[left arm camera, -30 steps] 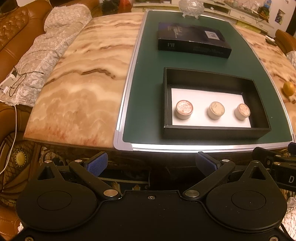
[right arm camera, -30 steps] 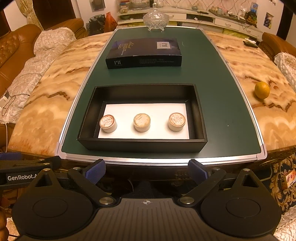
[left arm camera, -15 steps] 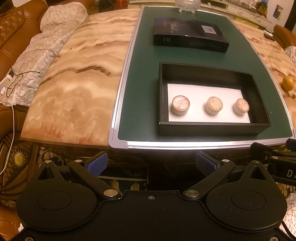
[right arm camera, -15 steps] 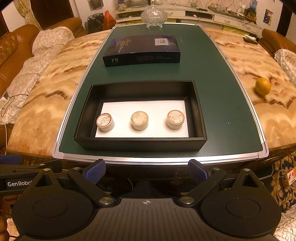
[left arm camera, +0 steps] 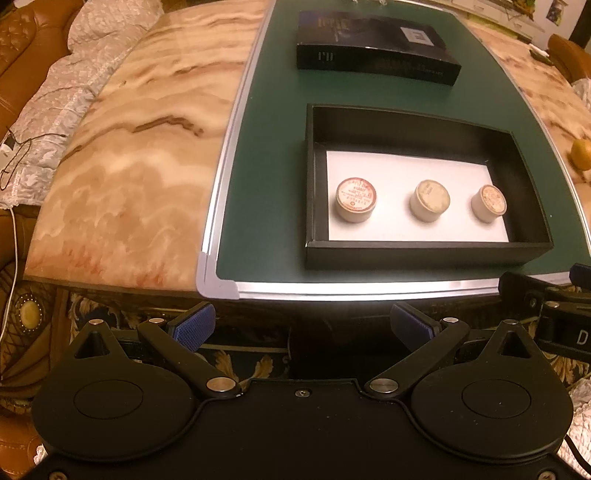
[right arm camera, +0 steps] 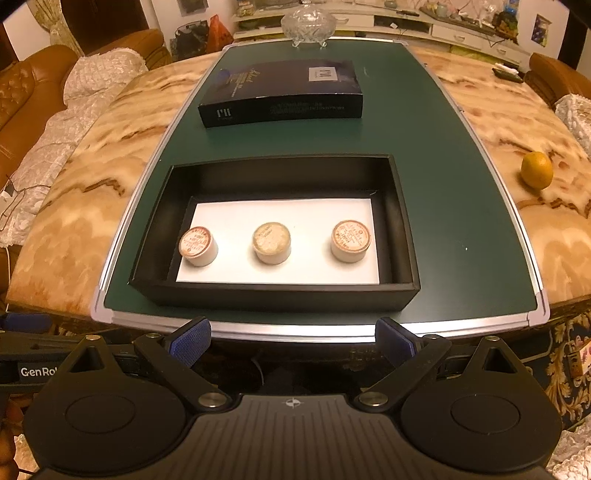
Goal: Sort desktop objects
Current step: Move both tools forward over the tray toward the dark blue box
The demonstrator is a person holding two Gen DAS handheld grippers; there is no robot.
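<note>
An open black box [right arm camera: 400, 221] with a white floor stands on the green mat [right arm camera: 436, 166] near the front edge. Three small round jars stand in a row in it: left [right arm camera: 198, 246], middle [right arm camera: 271, 242], right [right arm camera: 350, 240]. The box [left arm camera: 312, 184] and jars [left arm camera: 355, 199] also show in the left wrist view. A dark lid-like box [right arm camera: 280, 92] lies farther back. My left gripper [left arm camera: 301, 326] and right gripper [right arm camera: 291, 339] are both open and empty, held before the table's front edge, short of the box.
An orange [right arm camera: 536, 170] lies on the marble table [right arm camera: 74, 192] at the right. A glass bowl [right arm camera: 308, 22] stands at the mat's far end. Brown sofas with a cloth [left arm camera: 74, 92] lie to the left.
Both grippers have moved forward and slightly lower toward the black box, which now looks larger. Both stay open.
</note>
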